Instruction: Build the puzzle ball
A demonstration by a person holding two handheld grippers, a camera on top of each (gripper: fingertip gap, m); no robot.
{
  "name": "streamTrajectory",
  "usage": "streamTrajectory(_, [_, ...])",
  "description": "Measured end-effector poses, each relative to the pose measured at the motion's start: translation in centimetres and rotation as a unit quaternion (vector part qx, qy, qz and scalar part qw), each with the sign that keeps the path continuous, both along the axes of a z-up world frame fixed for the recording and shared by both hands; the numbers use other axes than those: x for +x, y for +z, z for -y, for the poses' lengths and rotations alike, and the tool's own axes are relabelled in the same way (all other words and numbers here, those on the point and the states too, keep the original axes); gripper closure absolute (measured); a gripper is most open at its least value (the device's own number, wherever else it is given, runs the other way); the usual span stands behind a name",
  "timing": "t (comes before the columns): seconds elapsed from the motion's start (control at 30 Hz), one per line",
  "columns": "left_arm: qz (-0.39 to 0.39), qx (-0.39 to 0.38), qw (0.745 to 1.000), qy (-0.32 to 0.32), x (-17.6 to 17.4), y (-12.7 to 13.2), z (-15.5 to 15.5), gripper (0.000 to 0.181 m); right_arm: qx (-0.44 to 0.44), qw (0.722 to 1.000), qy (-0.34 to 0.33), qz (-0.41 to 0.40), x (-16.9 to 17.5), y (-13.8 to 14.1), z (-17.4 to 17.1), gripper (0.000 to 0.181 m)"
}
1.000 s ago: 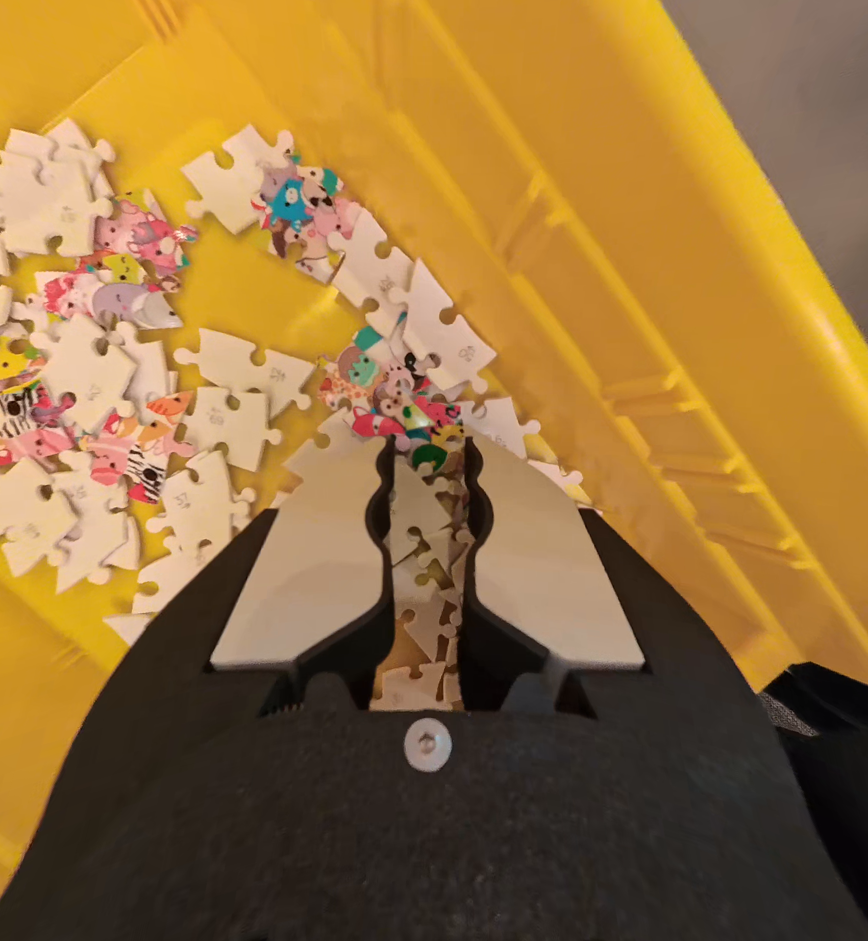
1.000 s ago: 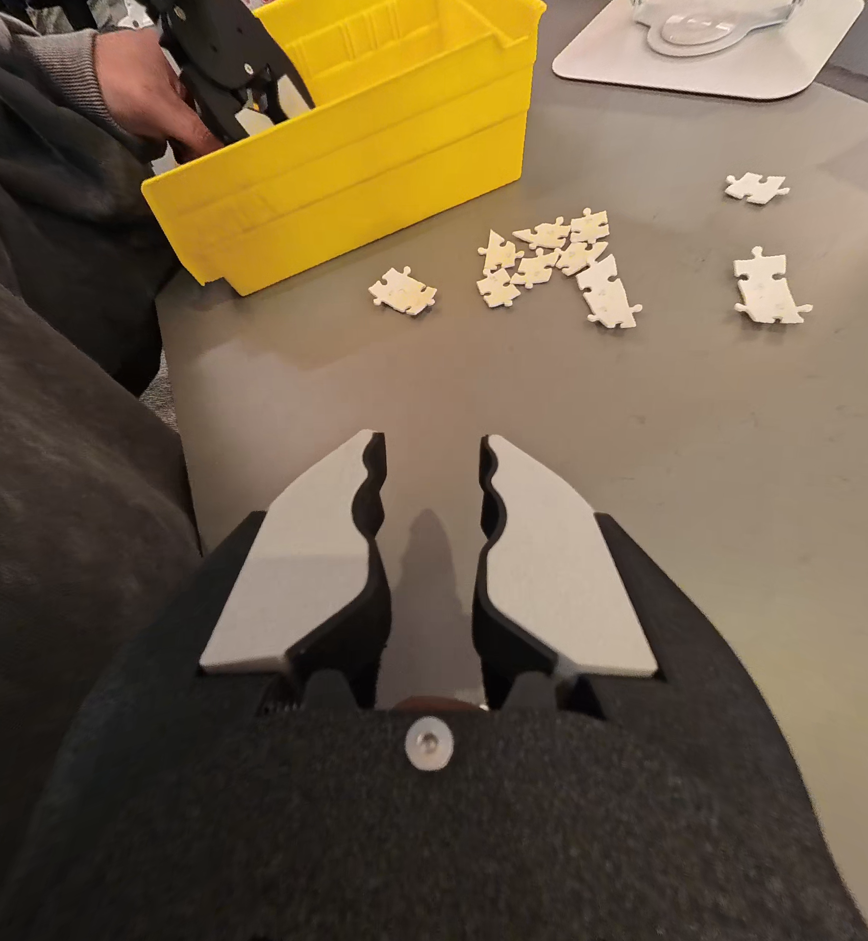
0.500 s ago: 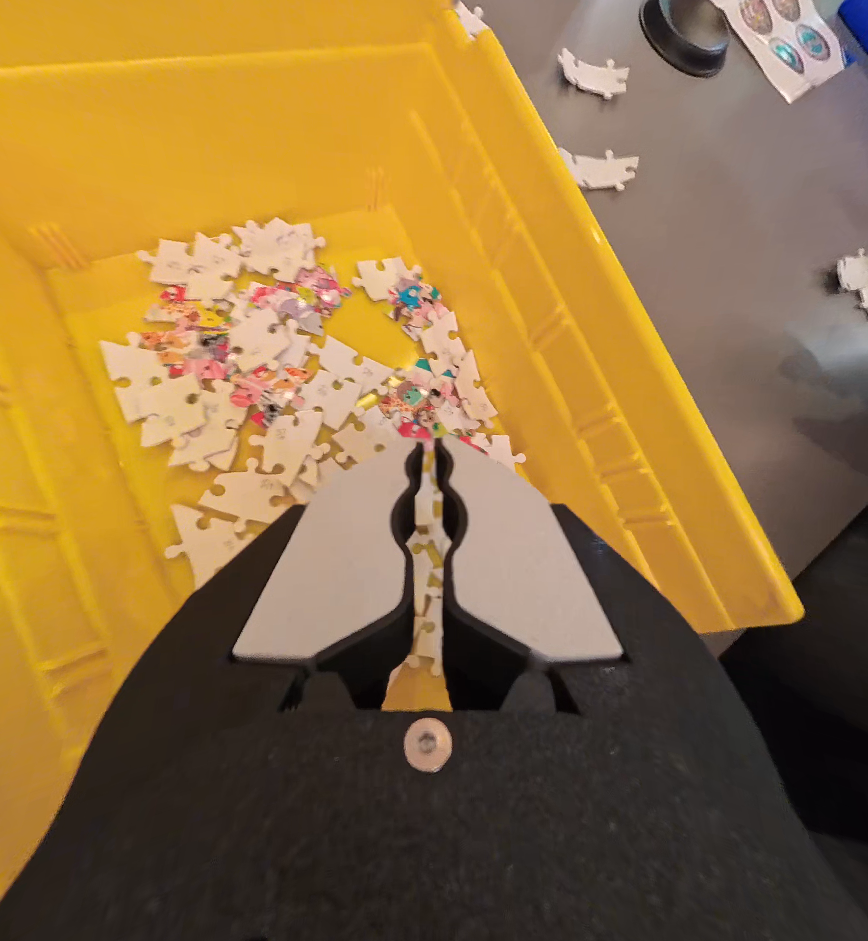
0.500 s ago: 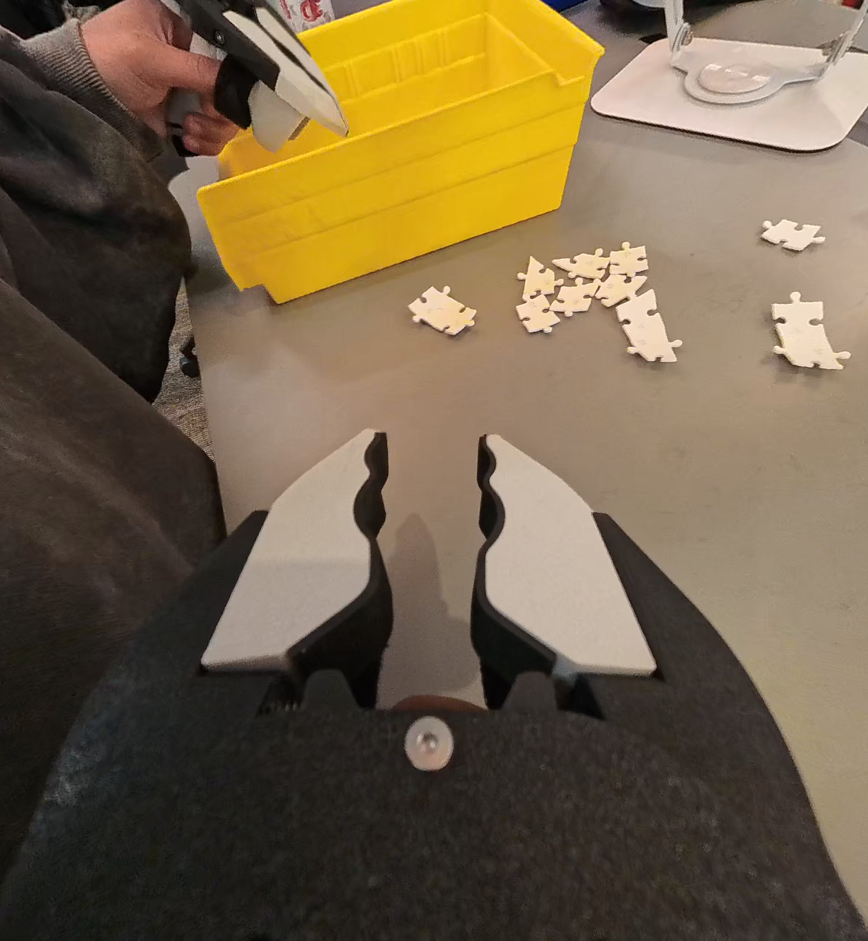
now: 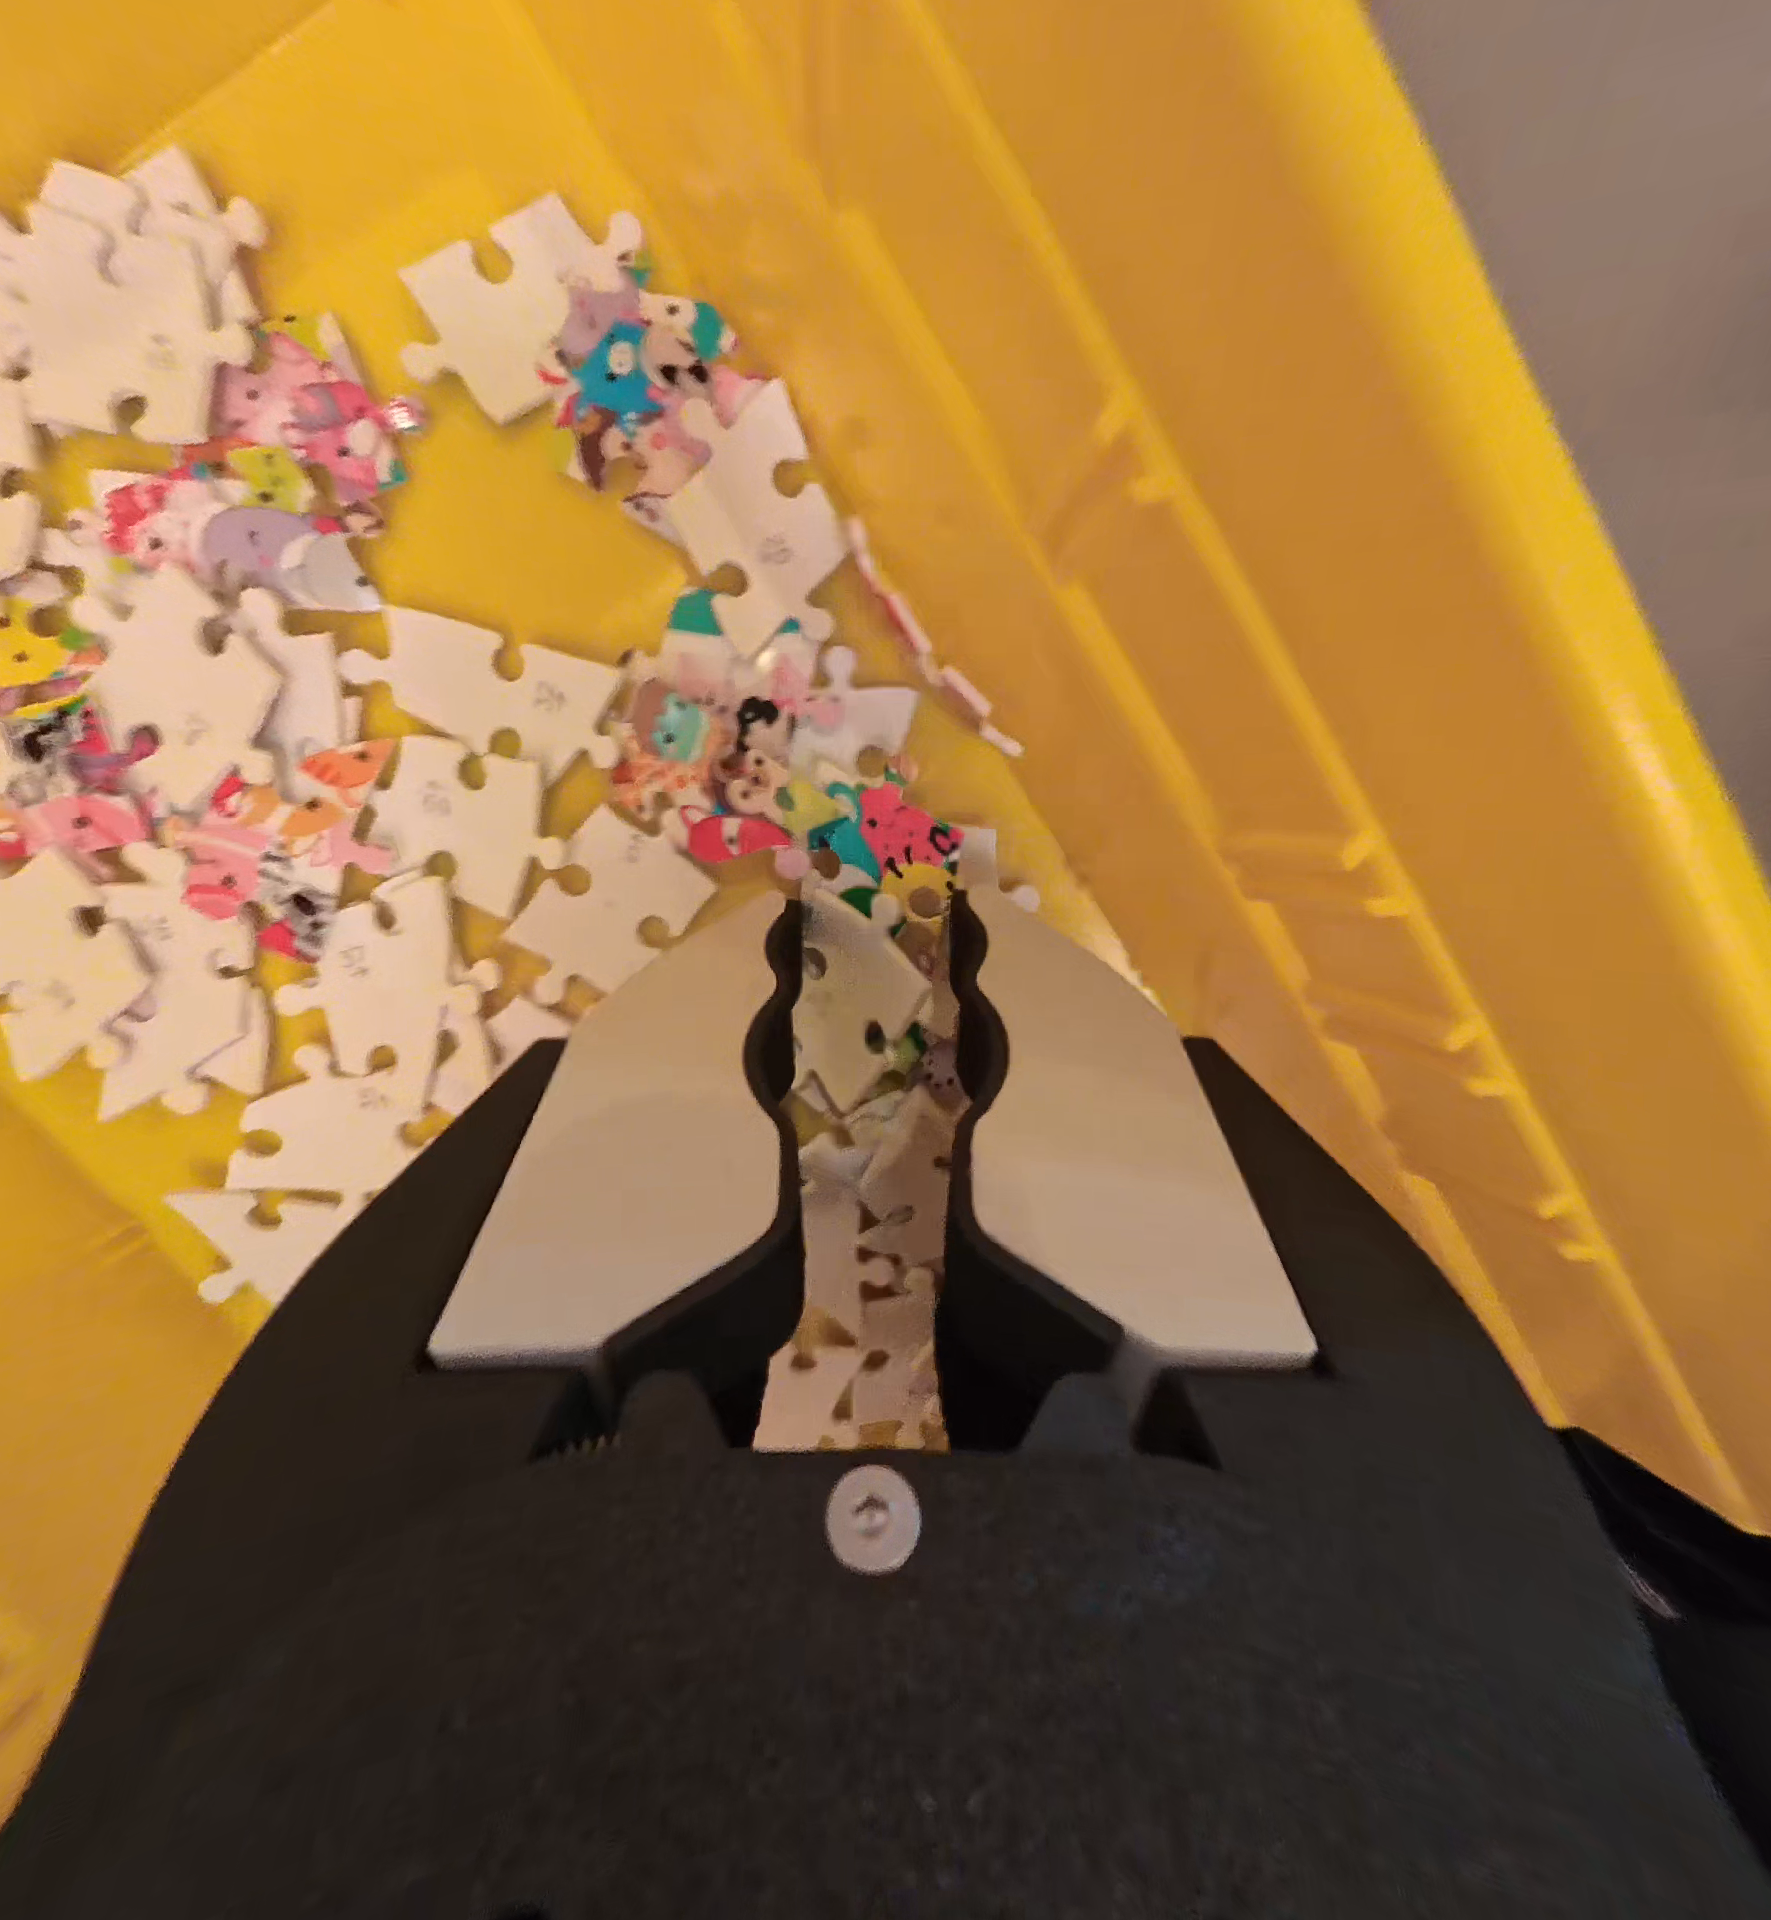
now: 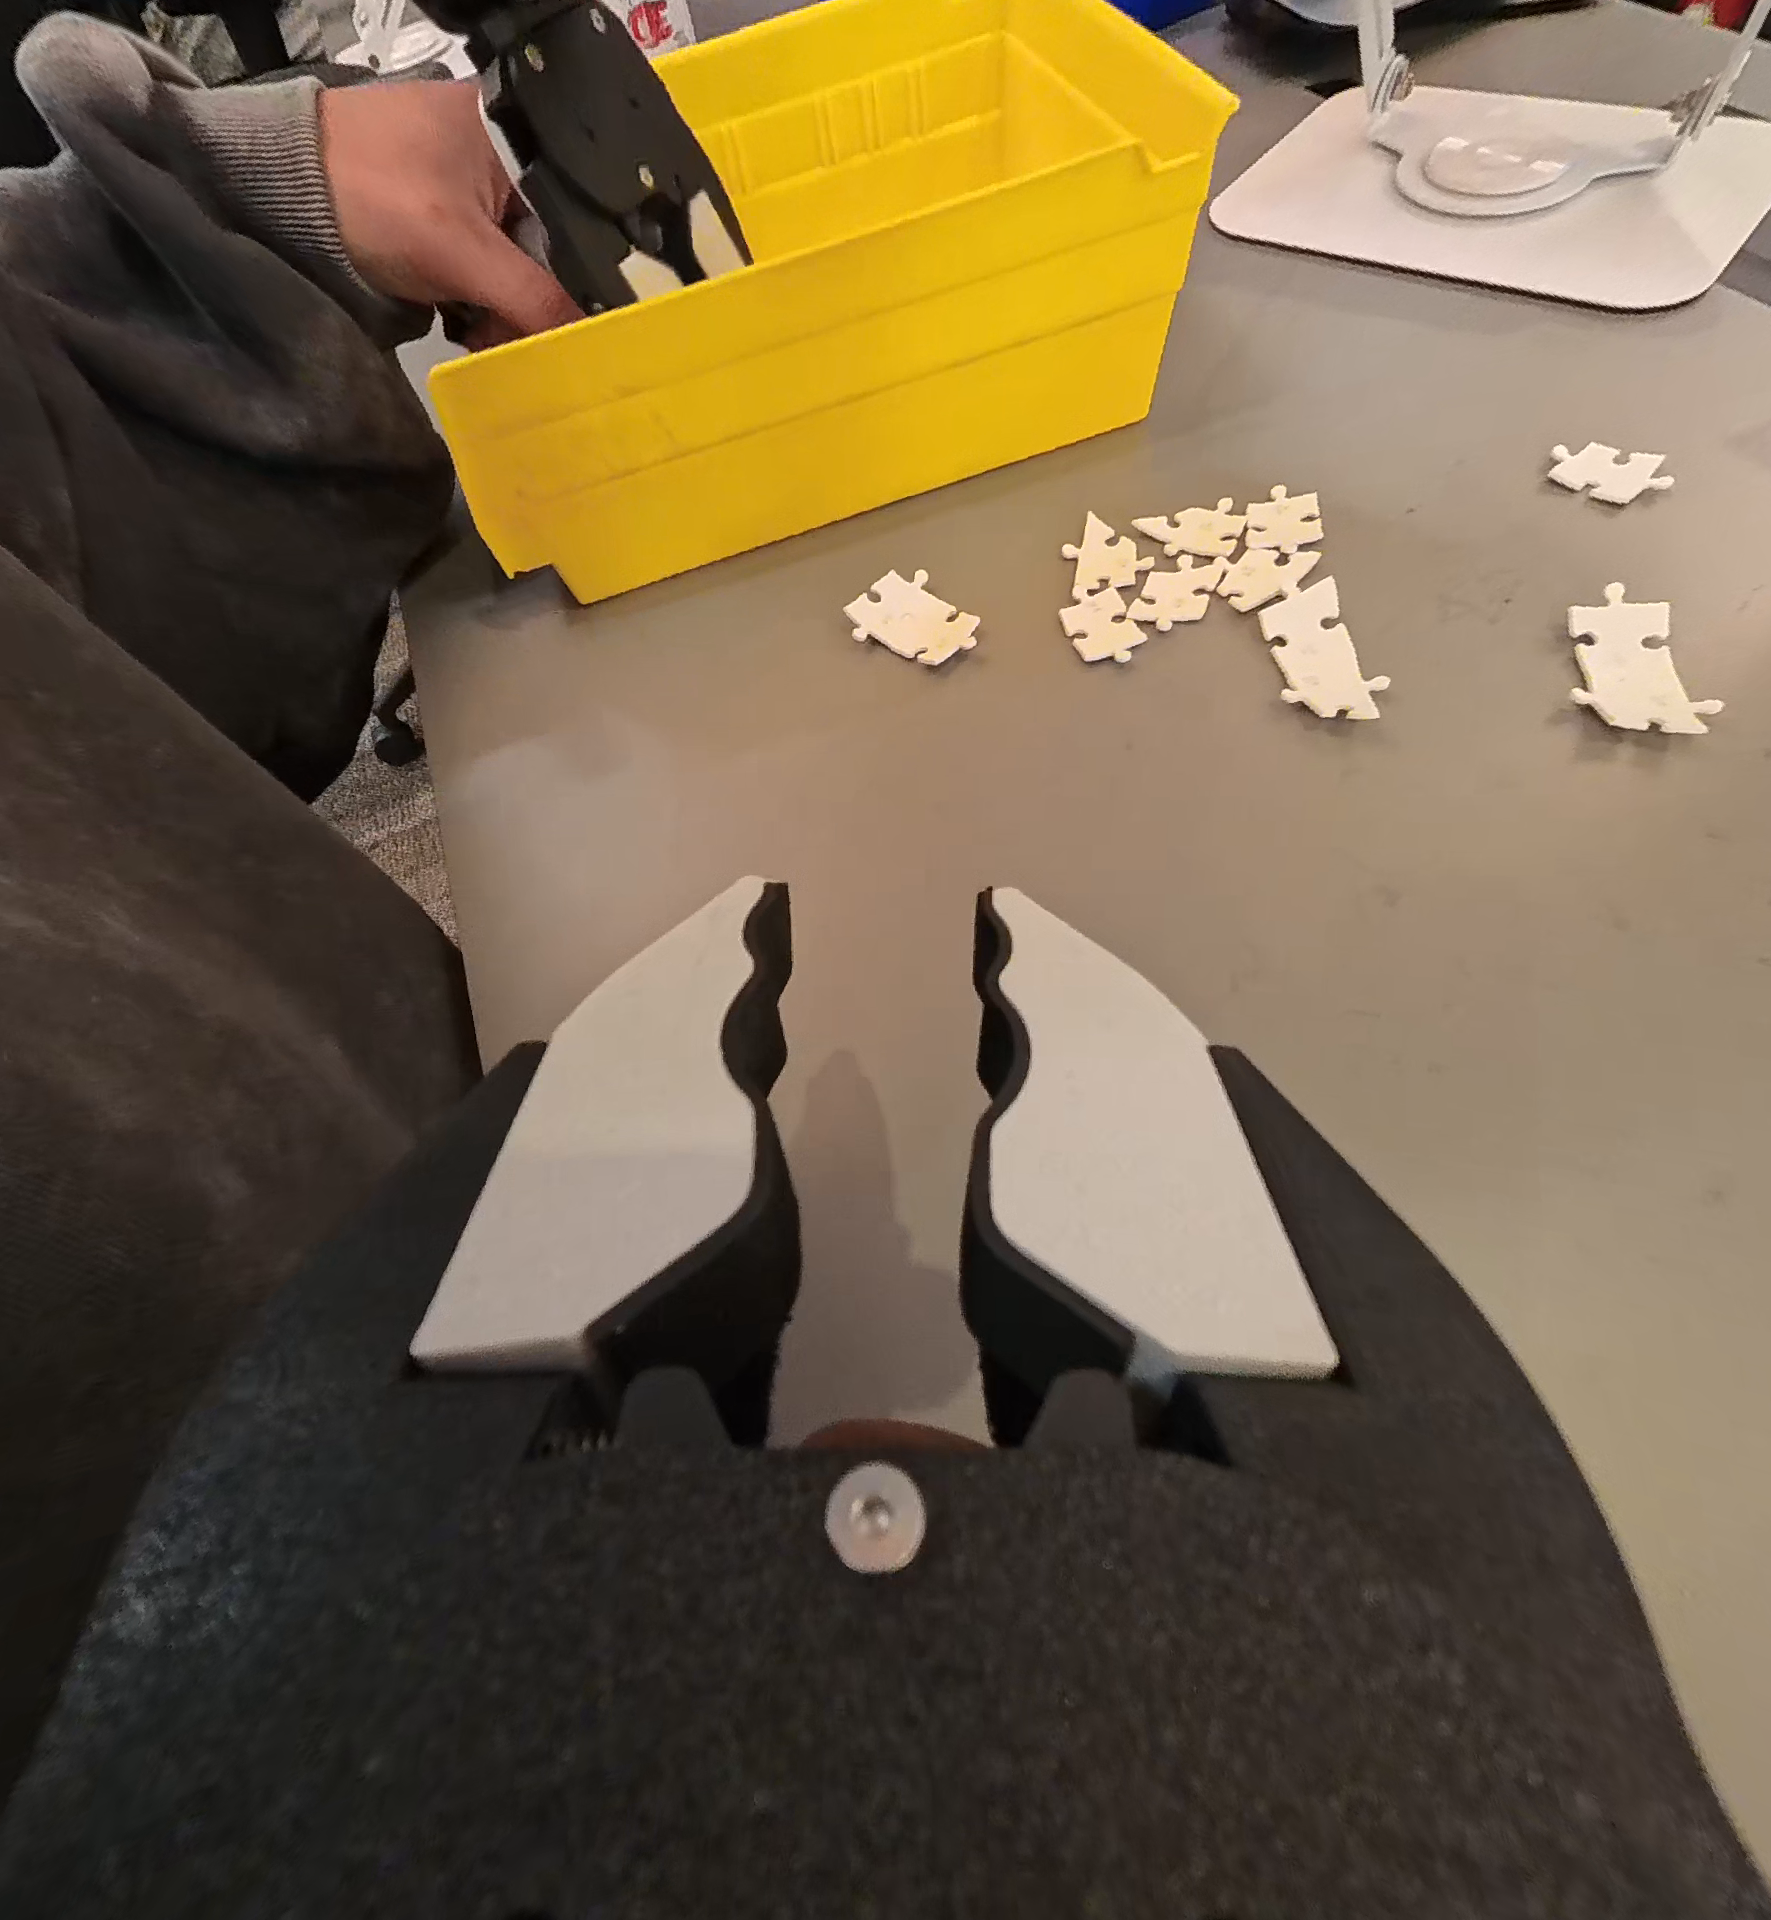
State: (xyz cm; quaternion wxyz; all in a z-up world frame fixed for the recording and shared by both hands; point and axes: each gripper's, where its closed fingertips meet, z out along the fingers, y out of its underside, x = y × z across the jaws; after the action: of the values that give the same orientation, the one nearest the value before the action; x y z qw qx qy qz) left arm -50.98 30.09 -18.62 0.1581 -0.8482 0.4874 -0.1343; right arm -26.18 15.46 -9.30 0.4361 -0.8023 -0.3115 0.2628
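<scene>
With our left gripper (image 5: pixel 873 914) parted and empty over loose puzzle pieces (image 5: pixel 465 810) in the yellow bin (image 5: pixel 1276 623), and the right gripper (image 6: pixel 881 914) likewise parted and empty above the table (image 6: pixel 1380 935), we should straddle one piece's edge before closing.

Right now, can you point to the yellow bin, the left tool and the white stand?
yellow bin (image 6: pixel 860 416), right wrist view, front wall.
left tool (image 6: pixel 678 255), right wrist view, between fingertips.
white stand (image 6: pixel 1504 223), right wrist view, flat base.

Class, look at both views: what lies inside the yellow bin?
Inside the yellow bin lie loose puzzle pieces, some blank side up, some printed. The left gripper reaches in, open, covering the pieces beneath it.
</scene>
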Motion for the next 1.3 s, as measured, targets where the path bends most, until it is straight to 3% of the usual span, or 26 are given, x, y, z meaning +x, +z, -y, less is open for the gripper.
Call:
streamTrajectory(0.13, [0.036,0.005,0.999,0.037,-1.1,1.3,-0.8,0.155,0.002,1.0,0.002,-0.001,0.1,0.0,0.0,0.148])
streamTrajectory(0.3, [0.224,-0.004,0.967,0.12,-1.8,6.8,-2.2,0.155,0.007,1.0,0.006,-0.003,0.0,0.2,0.2,0.148])
streamTrajectory(0.4, [0.38,-0.046,0.914,0.136,-1.6,10.6,-2.0,0.155,0.012,1.0,0.009,-0.003,-0.2,0.3,0.3,0.148])
streamTrajectory(0.5, [0.478,-0.094,0.863,0.137,-2.0,12.6,-1.7,0.155,0.016,1.0,0.01,-0.003,-0.5,0.5,0.4,0.148])
streamTrajectory(0.63, [0.611,-0.146,0.771,0.105,-2.5,16.4,-0.8,0.155,0.023,1.0,0.009,-0.002,-0.7,0.7,0.7,0.148])
streamTrajectory(0.7, [0.644,-0.153,0.744,0.092,-2.8,17.6,-0.5,0.155,0.026,1.0,0.008,-0.003,-0.7,0.8,0.9,0.148])
streamTrajectory(0.83, [0.675,-0.164,0.716,0.068,-2.9,19.2,0.1,0.155,0.034,0.999,0.007,-0.002,-0.7,1.1,1.0,0.148])
streamTrajectory(1.1, [0.685,-0.167,0.707,0.058,-2.3,20.4,0.9,0.155,0.038,0.999,0.004,-0.009,-0.1,1.2,1.0,0.148])
streamTrajectory(1.3, [0.653,-0.135,0.745,0.023,1.3,21.7,4.5,0.155,0.051,0.999,0.014,-0.014,-0.3,2.0,0.7,0.148])
